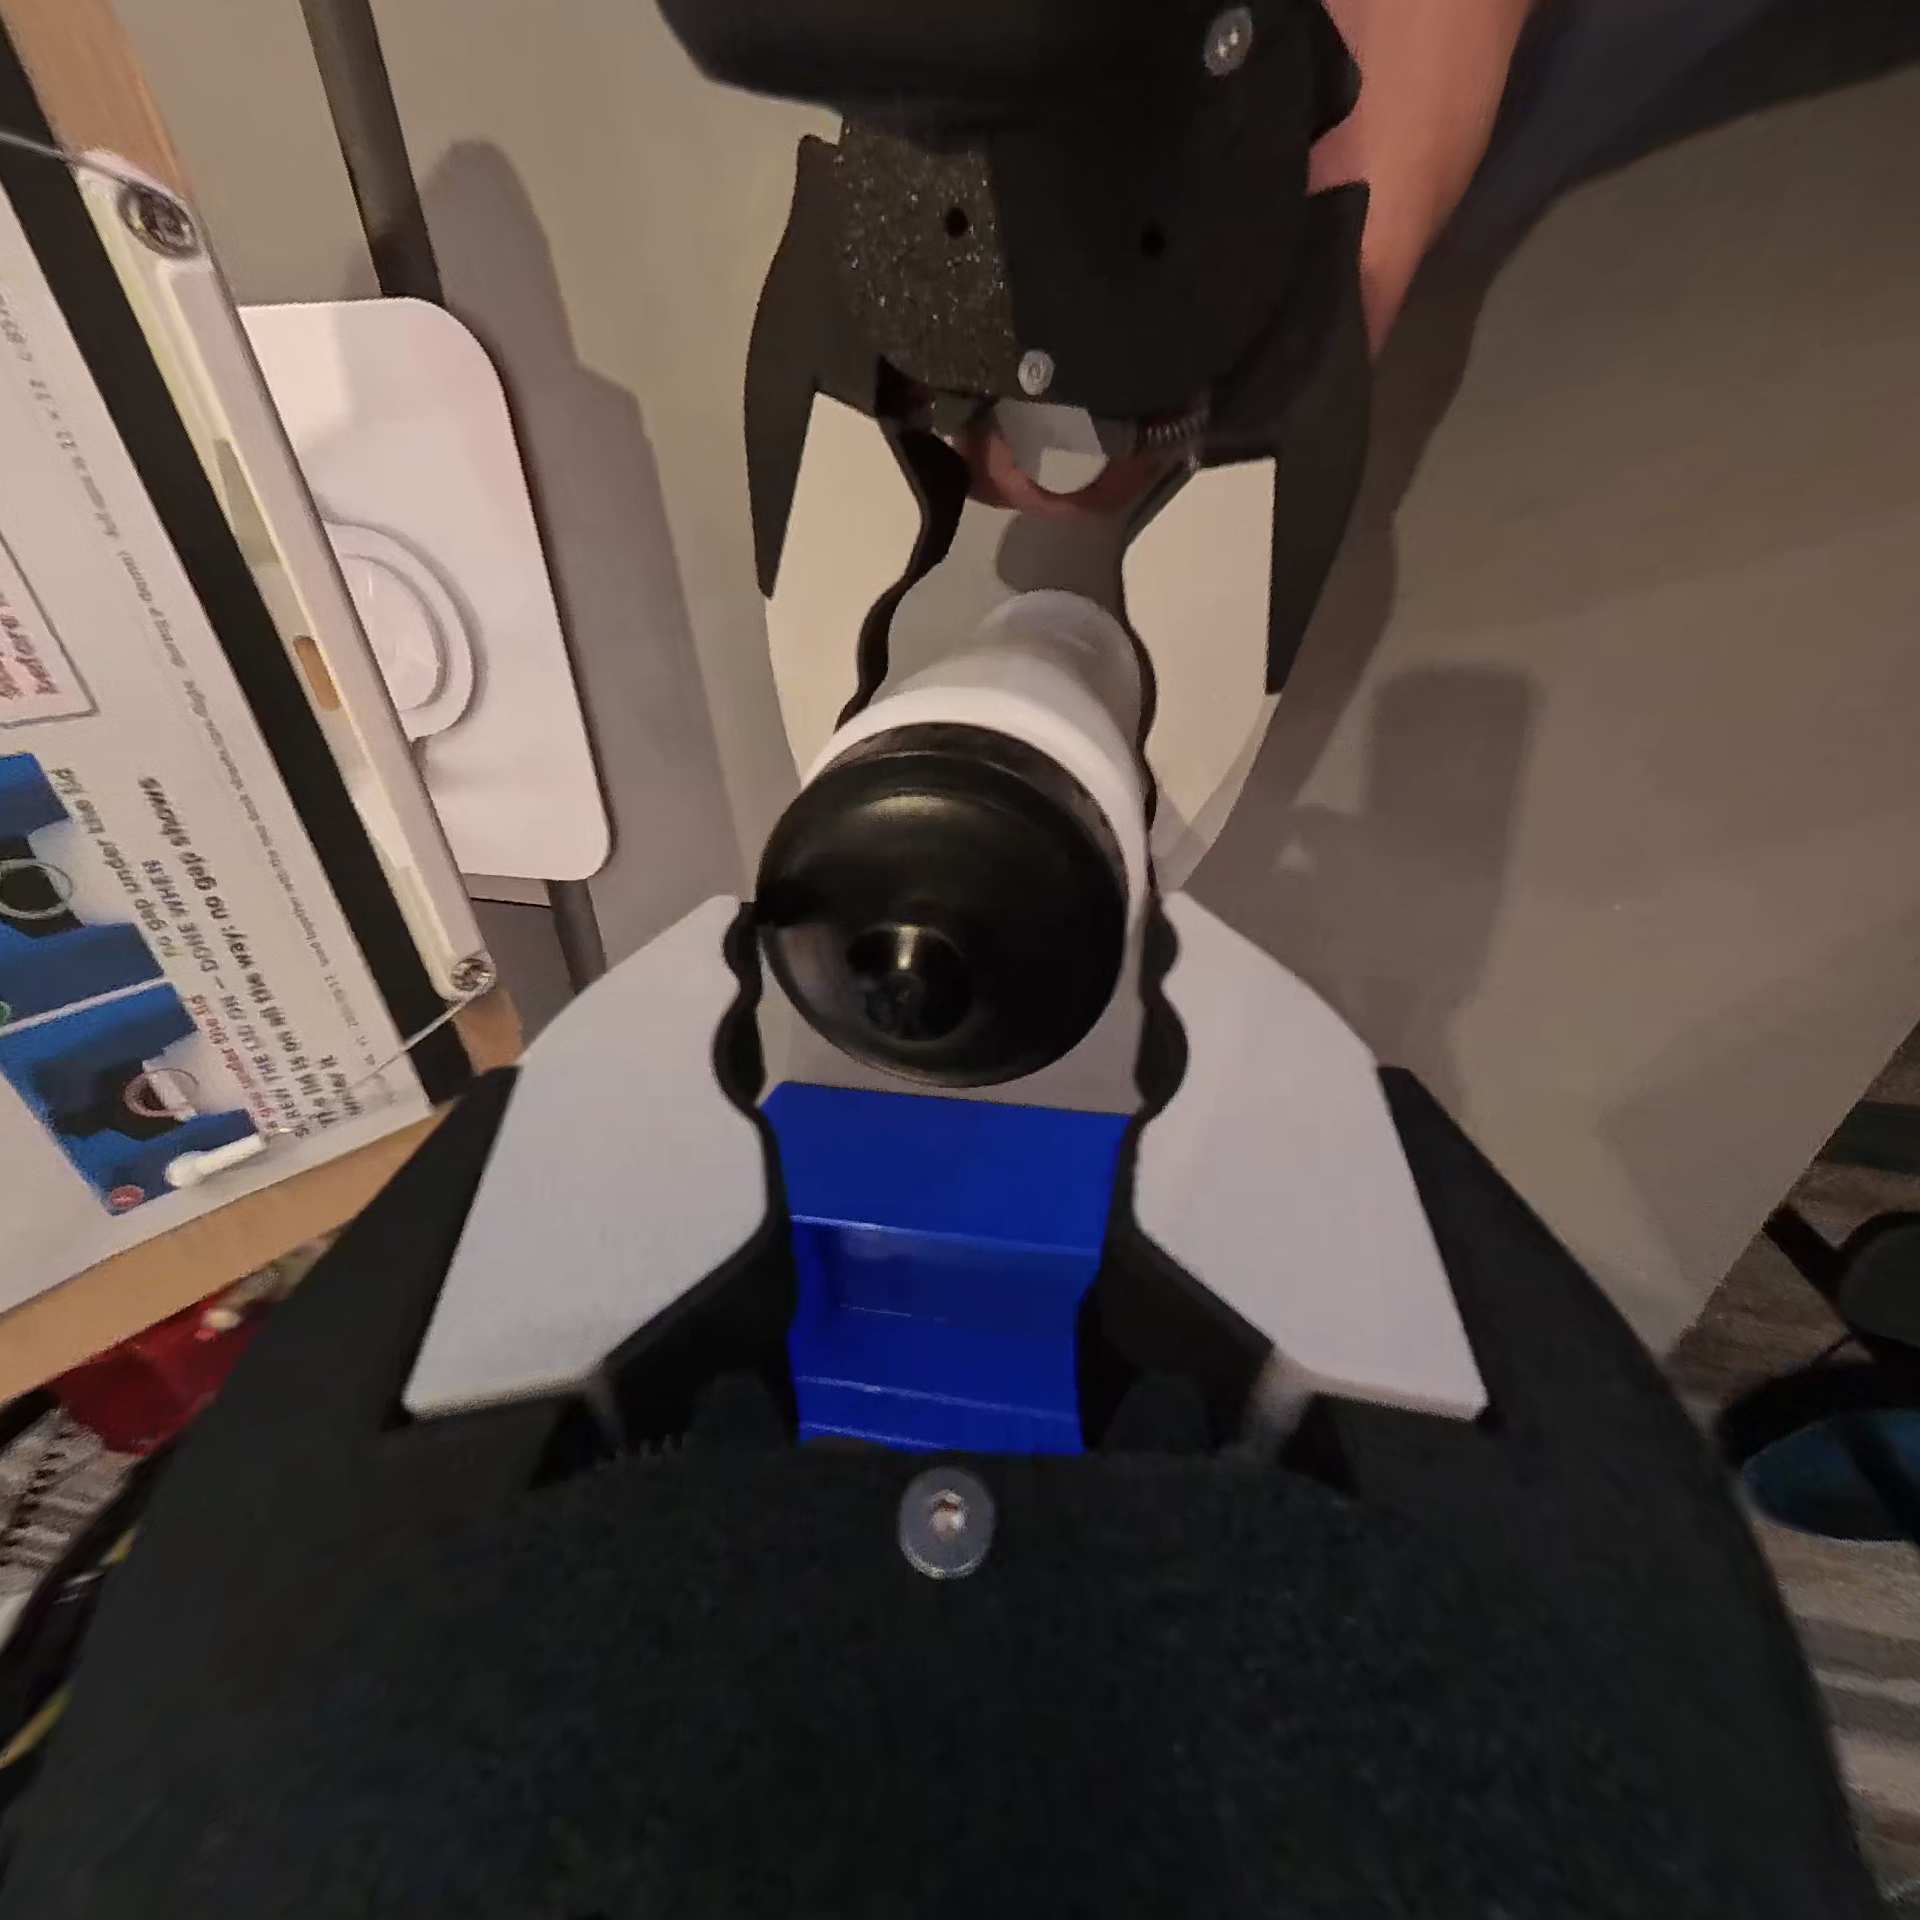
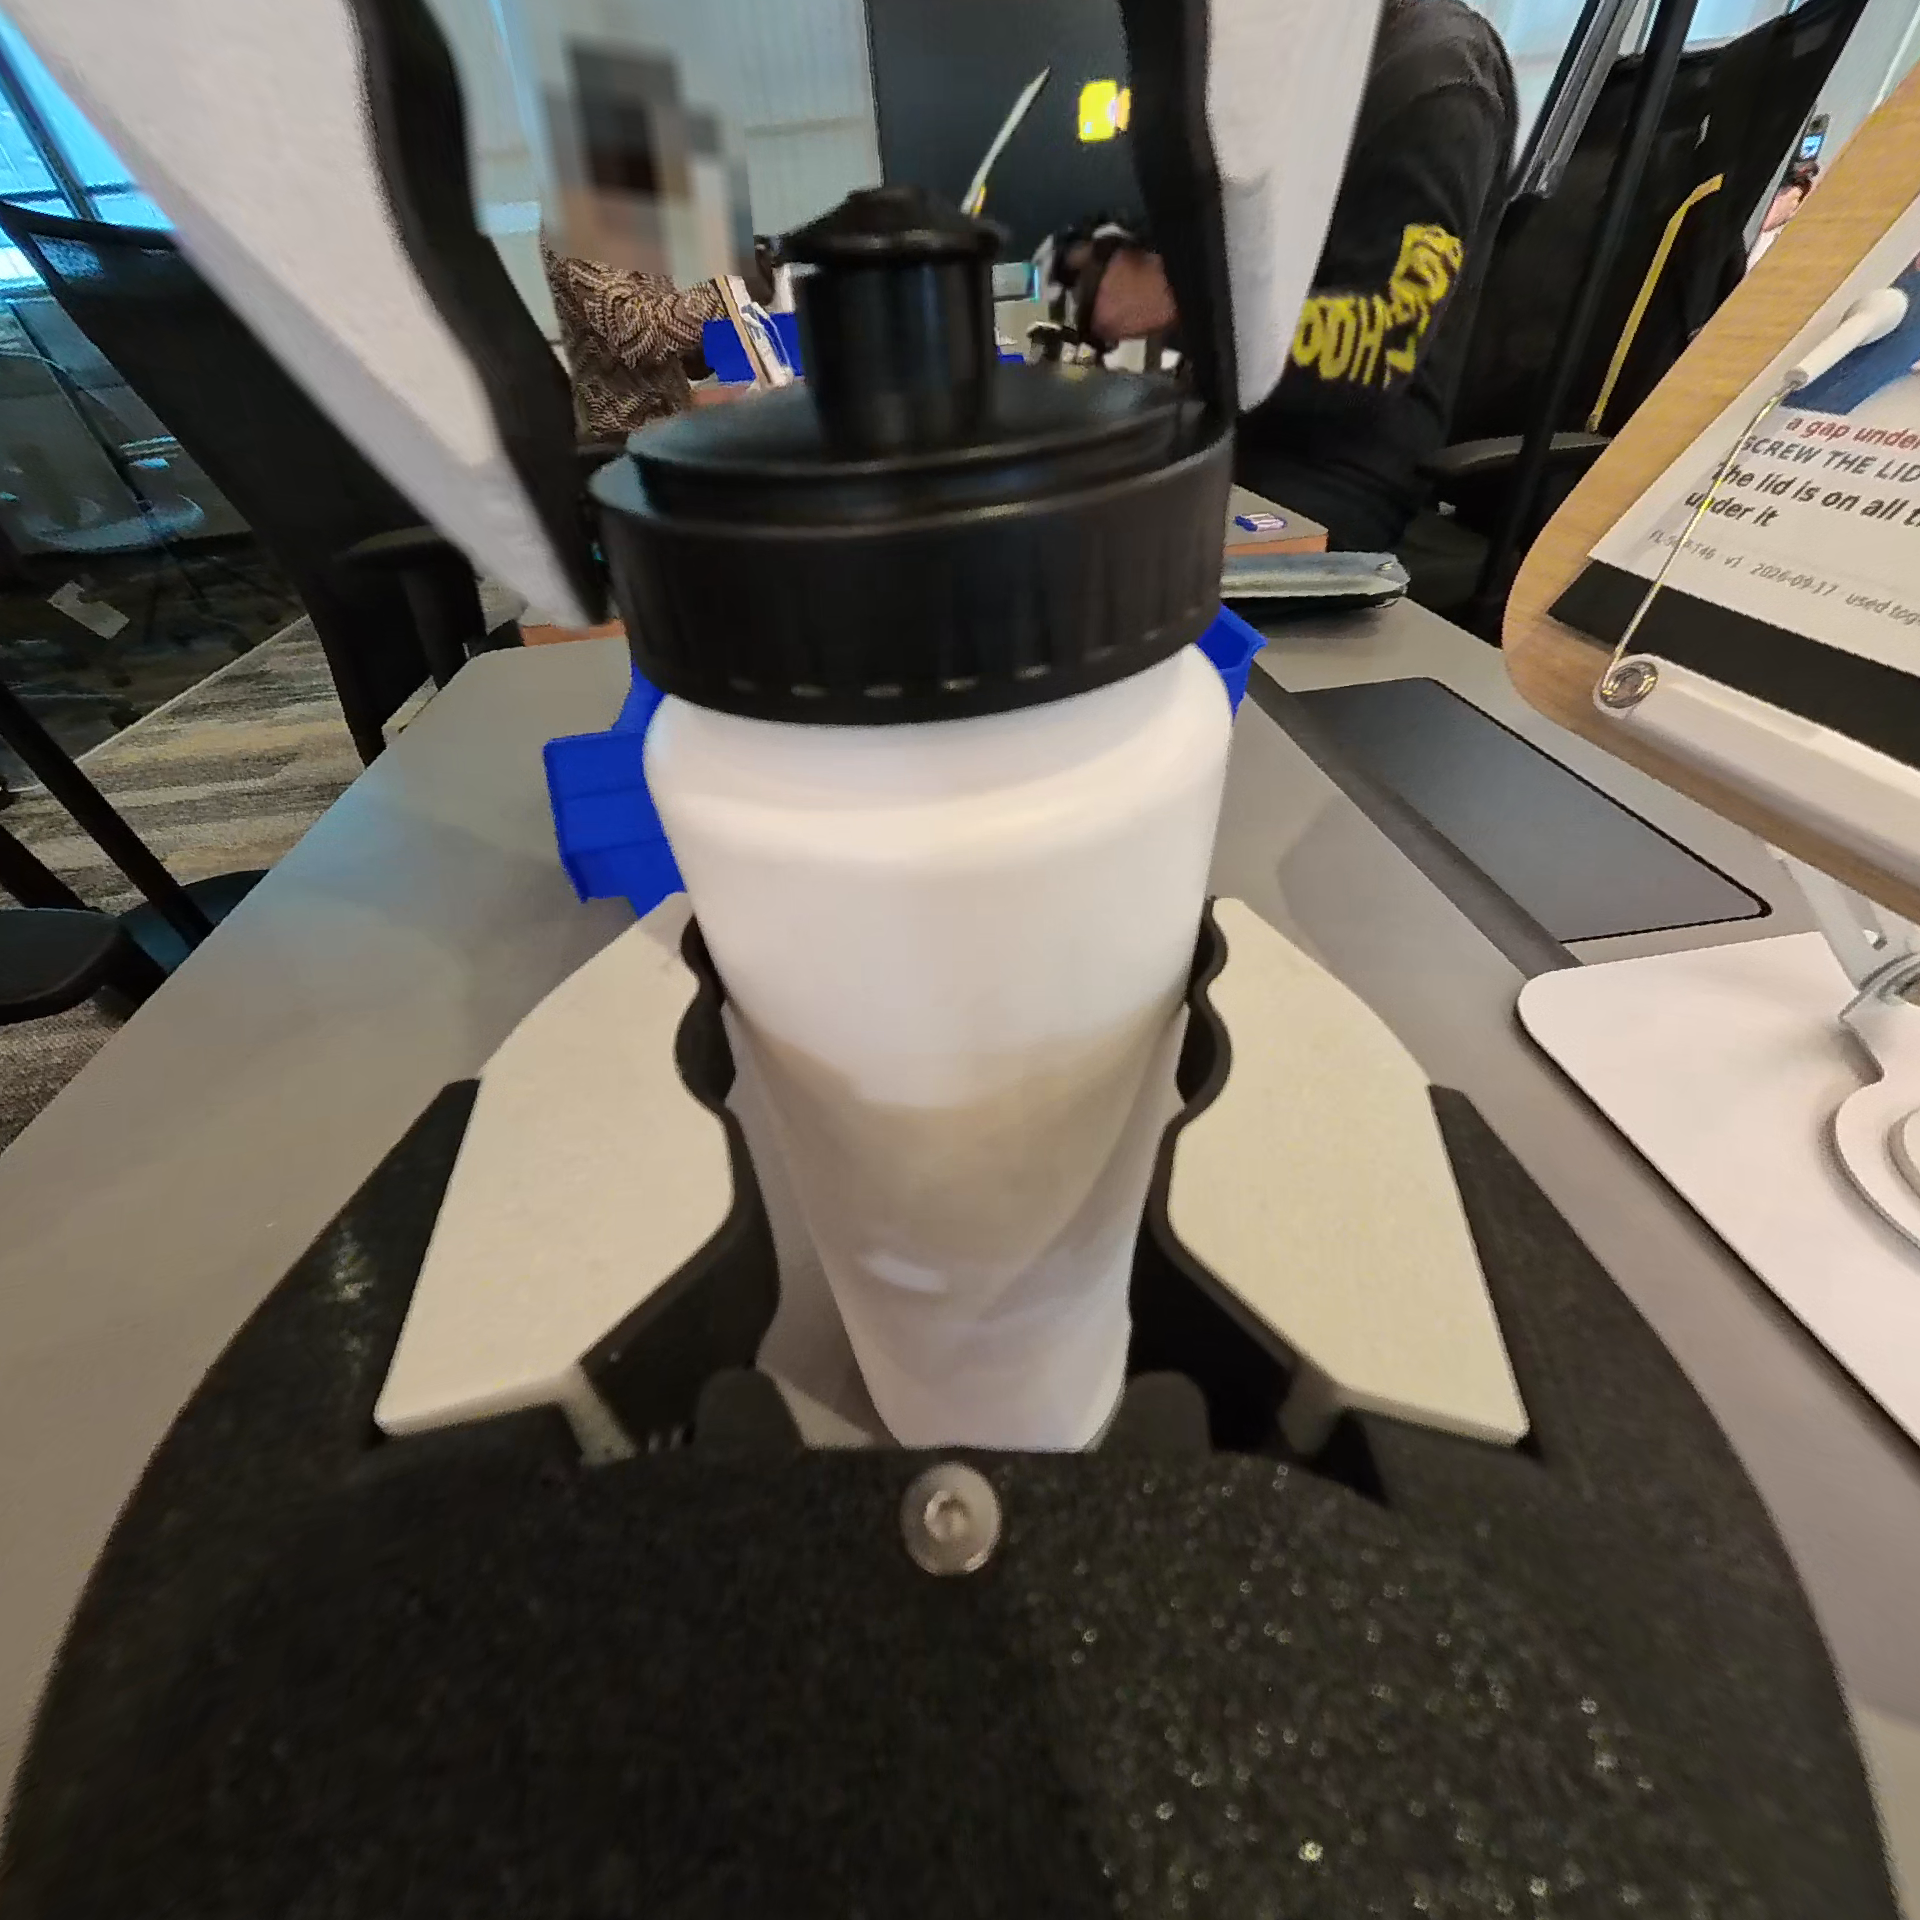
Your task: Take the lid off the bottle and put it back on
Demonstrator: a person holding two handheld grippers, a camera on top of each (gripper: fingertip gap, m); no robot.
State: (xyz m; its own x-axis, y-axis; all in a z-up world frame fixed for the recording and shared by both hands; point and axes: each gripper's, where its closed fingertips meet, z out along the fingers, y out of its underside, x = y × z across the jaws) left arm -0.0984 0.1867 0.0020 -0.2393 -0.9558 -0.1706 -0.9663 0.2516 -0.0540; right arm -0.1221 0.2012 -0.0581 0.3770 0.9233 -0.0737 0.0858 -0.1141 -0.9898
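The lid [image 2: 914, 561] is black, ribbed on its side, with a spout on top, and it sits on the white bottle [image 2: 935, 935]. I see no gap between lid and bottle, so I judge it is screwed down fully. The bottle stands upright above the grey worktop [image 2: 312, 935], with a blue bin [image 2: 603, 821] just behind it.

My right hand-held gripper [image 2: 945, 1029] is clamped on the bottle body, both pads pressed on the white wall below the shoulder. My left hand-held gripper [image 1: 951, 997] comes from above and its 2 fingers [image 1: 743, 997] close around the lid rim. The right pad seems to touch the rim. On the left side I cannot tell for sure if the pad presses.

To do this step well, I think I must first squeeze the left one firmly on the ribbed side, level with the rim, not on the spout. Then I turn it around the bottle's axis while the right one holds the body without turning. The bottle wall looks soft, so too much squeeze could deform it.
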